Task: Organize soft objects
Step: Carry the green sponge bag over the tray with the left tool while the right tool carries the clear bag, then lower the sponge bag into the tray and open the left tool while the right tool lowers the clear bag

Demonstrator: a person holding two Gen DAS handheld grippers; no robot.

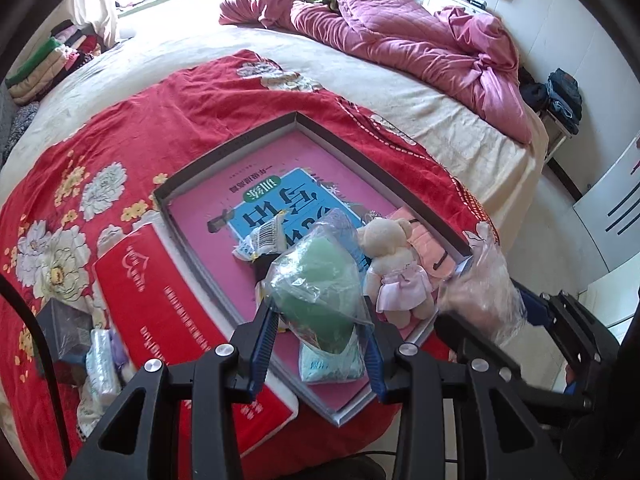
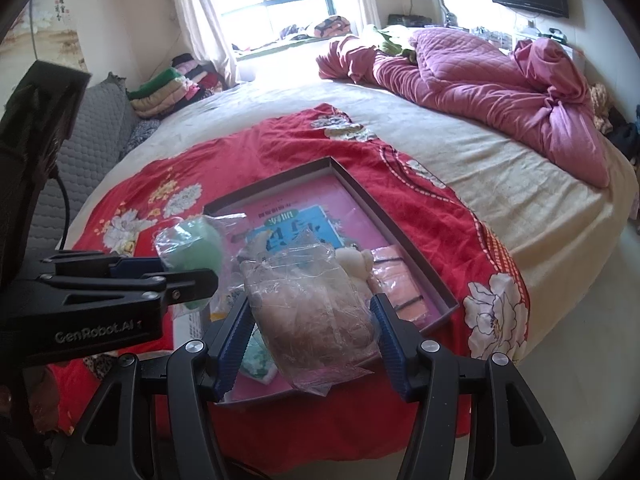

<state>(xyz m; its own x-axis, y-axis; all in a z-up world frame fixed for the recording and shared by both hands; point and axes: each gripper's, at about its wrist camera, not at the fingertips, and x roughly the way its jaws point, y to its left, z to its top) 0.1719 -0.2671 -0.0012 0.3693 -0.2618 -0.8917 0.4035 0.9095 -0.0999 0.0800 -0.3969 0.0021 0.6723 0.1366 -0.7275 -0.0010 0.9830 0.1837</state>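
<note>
Left gripper [image 1: 320,332]: fingers pinch a bagged green soft toy [image 1: 324,280] above the shallow box [image 1: 240,148] on the bed. Right gripper [image 2: 312,336]: fingers pinch a bagged pinkish-brown soft item [image 2: 312,304] over the same box.

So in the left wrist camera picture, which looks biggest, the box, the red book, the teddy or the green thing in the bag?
Largest to smallest, as they look in that view:
1. box
2. red book
3. green thing in the bag and teddy: these look alike, and the bag sits nearer the camera in the left tongs, so I won't rank them.
</note>
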